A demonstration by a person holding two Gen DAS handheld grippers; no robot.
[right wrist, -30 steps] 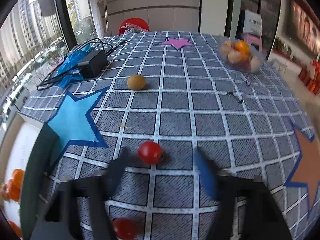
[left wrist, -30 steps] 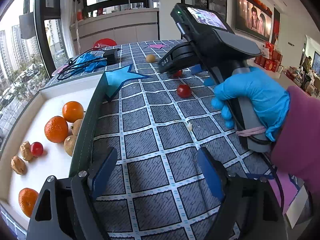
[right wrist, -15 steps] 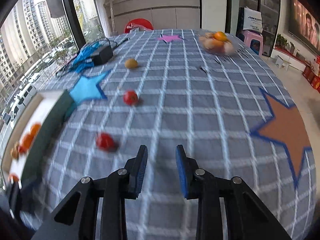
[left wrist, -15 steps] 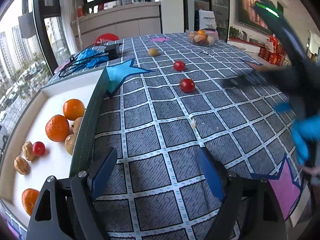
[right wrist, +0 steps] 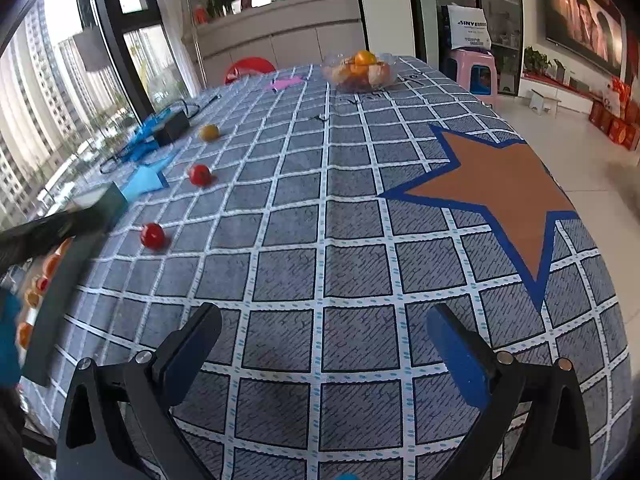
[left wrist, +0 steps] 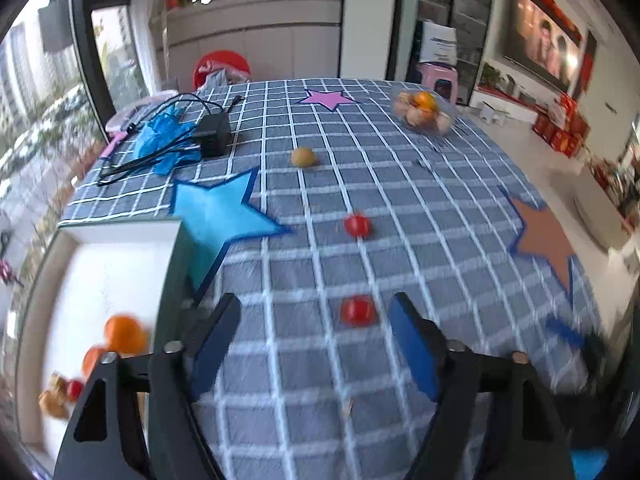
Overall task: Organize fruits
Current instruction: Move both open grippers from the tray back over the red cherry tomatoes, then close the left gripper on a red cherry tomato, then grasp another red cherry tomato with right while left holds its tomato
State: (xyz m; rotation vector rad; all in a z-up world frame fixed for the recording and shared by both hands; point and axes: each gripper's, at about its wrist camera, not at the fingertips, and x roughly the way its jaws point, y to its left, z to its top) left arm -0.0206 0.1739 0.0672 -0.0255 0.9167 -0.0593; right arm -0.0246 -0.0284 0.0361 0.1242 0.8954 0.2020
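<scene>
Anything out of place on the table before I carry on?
Yes: three fruits lie loose on the tablecloth, outside the white tray: two red tomatoes and a yellowish fruit. A black charger with tangled cable lies at the far edge.

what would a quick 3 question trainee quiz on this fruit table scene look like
1. True or false: the left gripper is shut on a red tomato.
2. How many red tomatoes lie loose on the checked cloth? A) one B) two C) four
3. Fill in: the oranges by the left gripper sit in a white ____.

Key:
1. False. Its jaws stand apart, with the near tomato ahead of the tips, untouched.
2. B. The second lies farther off, and a yellowish fruit beyond it.
3. Tray.
</scene>
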